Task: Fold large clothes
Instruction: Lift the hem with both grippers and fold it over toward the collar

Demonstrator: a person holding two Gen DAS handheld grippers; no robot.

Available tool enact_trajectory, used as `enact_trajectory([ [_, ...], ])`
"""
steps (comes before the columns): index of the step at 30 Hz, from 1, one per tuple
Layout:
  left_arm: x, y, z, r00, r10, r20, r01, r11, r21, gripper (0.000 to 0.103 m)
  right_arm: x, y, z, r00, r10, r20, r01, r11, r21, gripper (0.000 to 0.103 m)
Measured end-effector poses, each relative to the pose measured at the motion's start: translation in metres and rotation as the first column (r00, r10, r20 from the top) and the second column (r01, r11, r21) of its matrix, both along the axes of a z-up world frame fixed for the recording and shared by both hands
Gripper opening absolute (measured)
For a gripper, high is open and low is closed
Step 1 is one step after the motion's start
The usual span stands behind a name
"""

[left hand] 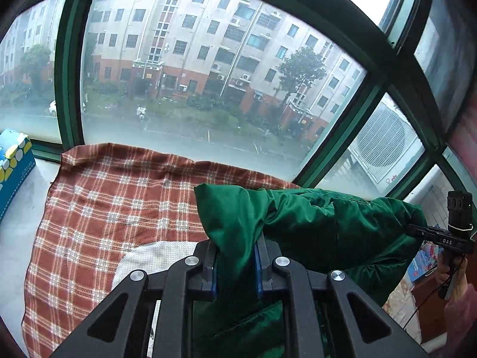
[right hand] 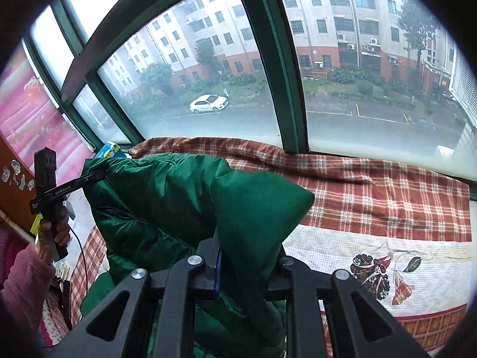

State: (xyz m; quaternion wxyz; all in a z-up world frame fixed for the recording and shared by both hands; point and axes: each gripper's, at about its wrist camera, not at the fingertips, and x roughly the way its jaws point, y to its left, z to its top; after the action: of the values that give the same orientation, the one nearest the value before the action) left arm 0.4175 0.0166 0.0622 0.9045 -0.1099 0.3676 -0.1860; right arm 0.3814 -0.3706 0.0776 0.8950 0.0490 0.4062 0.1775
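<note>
A large green padded jacket [left hand: 313, 223] hangs in the air above a bed, stretched between both grippers. In the left wrist view my left gripper [left hand: 235, 256] is shut on a bunched corner of the green fabric, which rises as a point above the blue pads. My right gripper [right hand: 247, 259] is likewise shut on a peaked fold of the jacket [right hand: 167, 203]; cloth drapes over its right finger. Each view shows the other gripper at the jacket's far end: the right one [left hand: 417, 229] and the left one [right hand: 97, 176], both with tips buried in fabric.
A red and white plaid blanket [left hand: 119, 197] covers the bed under a white floral quilt [right hand: 372, 256]. Green window frames [right hand: 286, 89] stand just behind the bed. A blue tissue box [left hand: 13, 167] sits on the sill at the left. A hand in a pink sleeve [right hand: 26, 274] holds the left gripper.
</note>
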Motion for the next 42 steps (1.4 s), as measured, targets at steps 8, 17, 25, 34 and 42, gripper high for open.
enact_trajectory([
  [8, -0.185, 0.031, 0.092, 0.979, -0.029, 0.201, 0.04, 0.998, -0.051, 0.017, -0.149, 0.013, 0.048, 0.992, 0.047, 0.117, -0.043, 0.998, -0.035, 0.02],
  [17, -0.375, 0.071, 0.055, 0.978, -0.022, 0.209, 0.043, 0.994, -0.096, 0.015, -0.287, 0.025, -0.008, 0.98, 0.124, 0.156, -0.115, 0.991, -0.065, 0.02],
  [25, -0.493, 0.106, -0.035, 0.995, 0.024, 0.1, -0.014, 0.995, -0.102, 0.015, -0.365, 0.037, -0.089, 0.983, 0.149, 0.105, -0.141, 0.987, -0.076, 0.021],
  [34, -0.523, 0.127, -0.13, 0.988, 0.109, -0.106, -0.121, 0.987, -0.11, 0.012, -0.38, 0.037, -0.143, 0.989, 0.14, 0.05, -0.133, 0.983, -0.123, 0.022],
  [42, -0.529, 0.112, -0.094, 0.994, 0.033, -0.102, -0.024, 0.996, 0.089, 0.014, -0.392, 0.043, -0.132, 0.985, 0.174, 0.007, -0.163, 0.936, -0.313, 0.043],
])
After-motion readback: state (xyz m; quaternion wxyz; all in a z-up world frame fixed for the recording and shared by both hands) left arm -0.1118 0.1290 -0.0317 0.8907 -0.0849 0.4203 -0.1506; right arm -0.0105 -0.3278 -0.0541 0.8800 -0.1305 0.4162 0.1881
